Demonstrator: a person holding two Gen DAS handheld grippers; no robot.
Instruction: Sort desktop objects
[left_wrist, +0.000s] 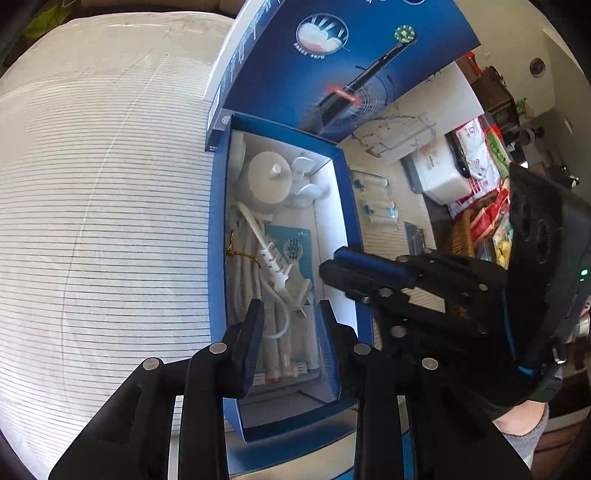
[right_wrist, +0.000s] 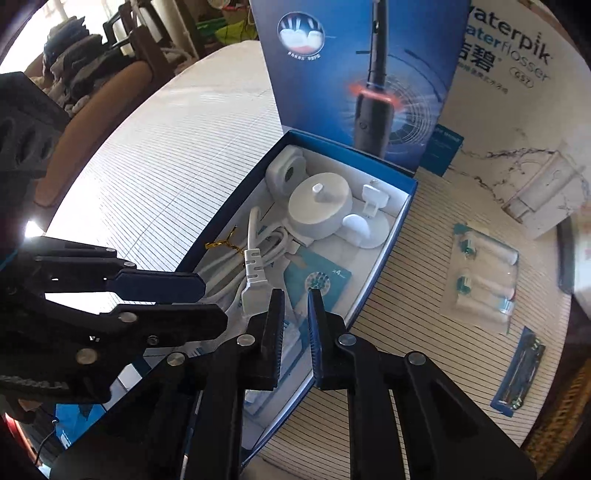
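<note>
Presently both claws hang over the near end of the open blue toothbrush box (left_wrist: 218, 236) on the striped tabletop (left_wrist: 110, 221). Left claw (left_wrist: 291, 314) spread wide, empty, above the brush-head pack (left_wrist: 286, 354). Right claw (right_wrist: 297, 295) parted narrowly, holding nothing. A second brush-head blister pack (right_wrist: 484, 273) lies right of the box

An open box (right_wrist: 373, 273) sits on the worktop (right_wrist: 177, 177), its lid (right_wrist: 354, 74) standing up at the far end. In it lie a charger base (right_wrist: 319, 208), a cable (right_wrist: 255, 266) and a brush-head pack (right_wrist: 317, 280). To its right lies another pack of brush heads (right_wrist: 484, 277), before a second carton (right_wrist: 517, 122).
</note>
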